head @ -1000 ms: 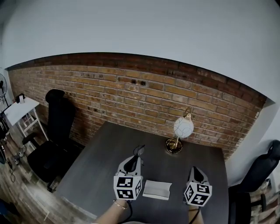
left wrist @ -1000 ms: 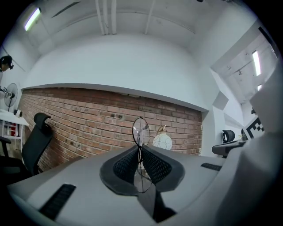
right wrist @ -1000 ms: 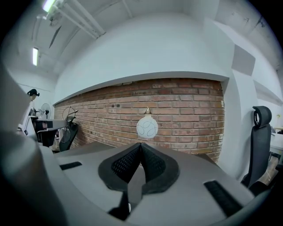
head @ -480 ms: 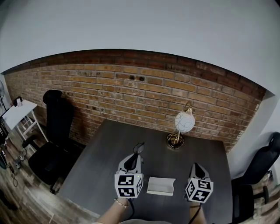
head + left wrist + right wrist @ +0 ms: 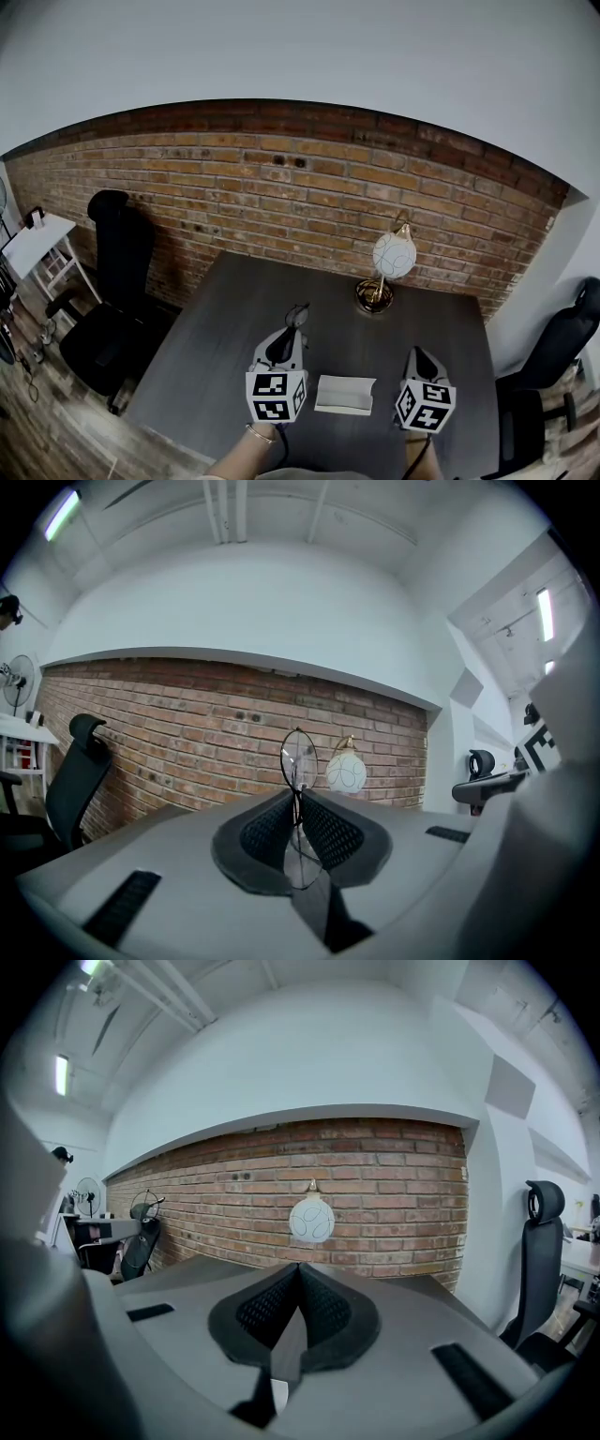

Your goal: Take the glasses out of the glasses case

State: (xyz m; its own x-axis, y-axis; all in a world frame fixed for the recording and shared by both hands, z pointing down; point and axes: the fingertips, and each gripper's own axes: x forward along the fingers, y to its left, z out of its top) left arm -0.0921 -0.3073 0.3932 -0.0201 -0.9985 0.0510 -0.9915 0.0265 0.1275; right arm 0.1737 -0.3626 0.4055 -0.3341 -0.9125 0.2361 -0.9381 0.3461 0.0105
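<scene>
Thin wire-framed glasses (image 5: 298, 317) with round lenses stick out beyond my left gripper (image 5: 292, 330), which is shut on them and holds them above the dark grey table (image 5: 225, 319). In the left gripper view the glasses (image 5: 298, 757) stand edge-on, pinched between the jaws of the left gripper (image 5: 298, 794), and one lens rises above the tips. The white glasses case (image 5: 345, 395) lies open on the table between the two grippers. My right gripper (image 5: 418, 354) hovers to the right of the case. In its own view the right gripper (image 5: 299, 1267) is shut with nothing between its jaws.
A gold lamp with a white globe shade (image 5: 392, 258) stands at the table's far side near the brick wall (image 5: 281, 206). A black office chair (image 5: 117, 281) sits left of the table and another (image 5: 553, 366) at the right.
Both grippers keep their places and grips. The head view has shifted slightly, nothing else.
</scene>
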